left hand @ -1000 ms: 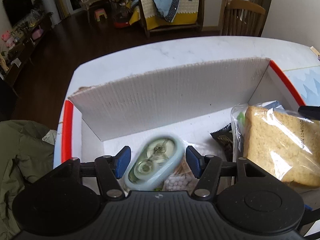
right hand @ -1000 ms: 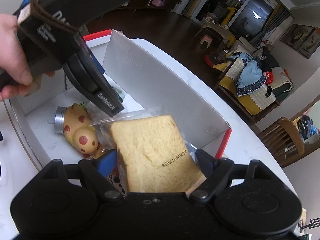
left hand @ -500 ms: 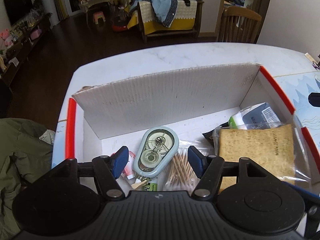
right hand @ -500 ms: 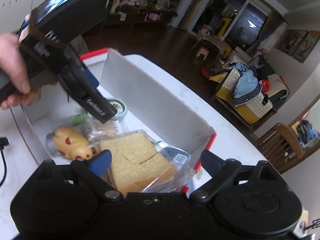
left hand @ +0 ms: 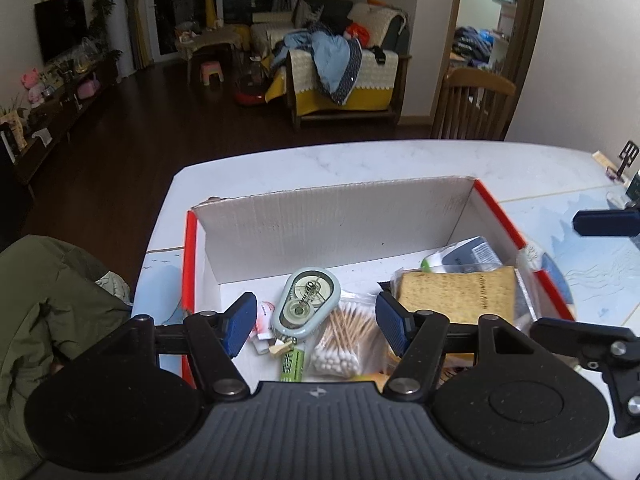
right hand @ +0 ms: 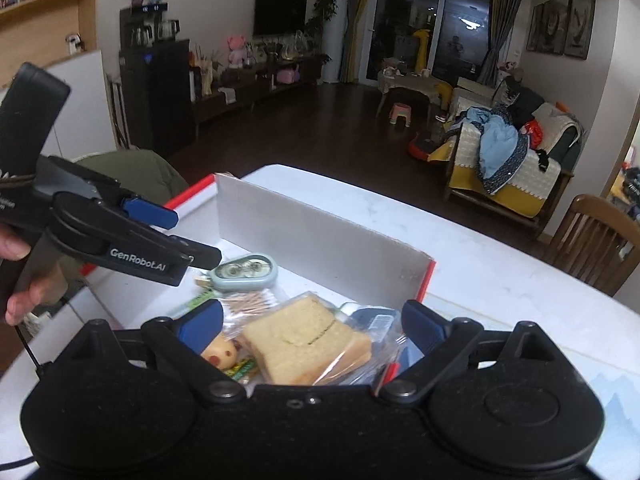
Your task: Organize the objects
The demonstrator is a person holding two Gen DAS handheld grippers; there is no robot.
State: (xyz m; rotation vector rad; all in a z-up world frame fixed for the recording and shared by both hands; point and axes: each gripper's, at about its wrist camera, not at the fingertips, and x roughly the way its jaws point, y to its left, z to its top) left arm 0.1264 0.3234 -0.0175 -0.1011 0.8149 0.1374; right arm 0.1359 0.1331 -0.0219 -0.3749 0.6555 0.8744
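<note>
Inside, the corrugated cardboard box [left hand: 328, 220] held crinkly bagged bread [left hand: 456, 294] beside an oval tape dispenser [left hand: 306, 302]; both tongs, left [left hand: 316, 322] and right [right hand: 312, 326], gaped empty above.

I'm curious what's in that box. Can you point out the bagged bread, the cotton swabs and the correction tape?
bagged bread [left hand: 456, 292]: left wrist view, middle of the slice.
cotton swabs [left hand: 346, 340]: left wrist view, the sticks in their clear bag.
correction tape [right hand: 245, 271]: right wrist view, its clear window.
</note>
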